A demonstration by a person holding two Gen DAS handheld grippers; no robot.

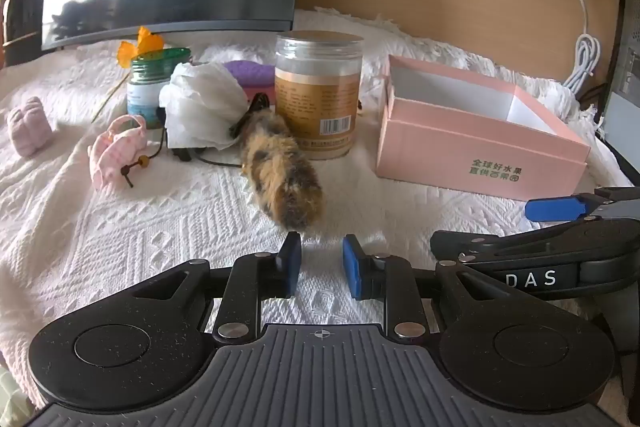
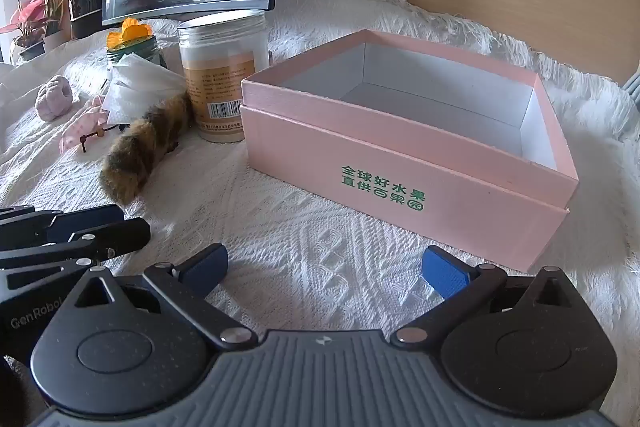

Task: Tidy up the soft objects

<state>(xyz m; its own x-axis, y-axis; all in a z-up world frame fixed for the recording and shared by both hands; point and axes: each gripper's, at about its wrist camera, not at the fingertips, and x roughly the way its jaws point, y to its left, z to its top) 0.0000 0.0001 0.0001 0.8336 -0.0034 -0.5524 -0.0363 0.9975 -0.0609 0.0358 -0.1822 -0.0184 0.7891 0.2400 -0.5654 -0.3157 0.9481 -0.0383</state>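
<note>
The left gripper (image 1: 320, 259) sits low at 6 o'clock, its blue pads partly spread with nothing between them. Just past its tips, at 12 o'clock, lies the furry tail (image 1: 282, 169), long and fluffy, brown, orange and black, flat on the white blanket (image 1: 160, 219). The right gripper (image 2: 324, 269) is spread wide and holds nothing. Bare blanket lies in front of it. At its 1 o'clock sits the open pink box (image 2: 400, 183), nothing inside. Farther off, a jar (image 1: 318, 95) stands touching the tail's far end, and two pink soft toys (image 1: 114, 151) lie at 10 o'clock.
</note>
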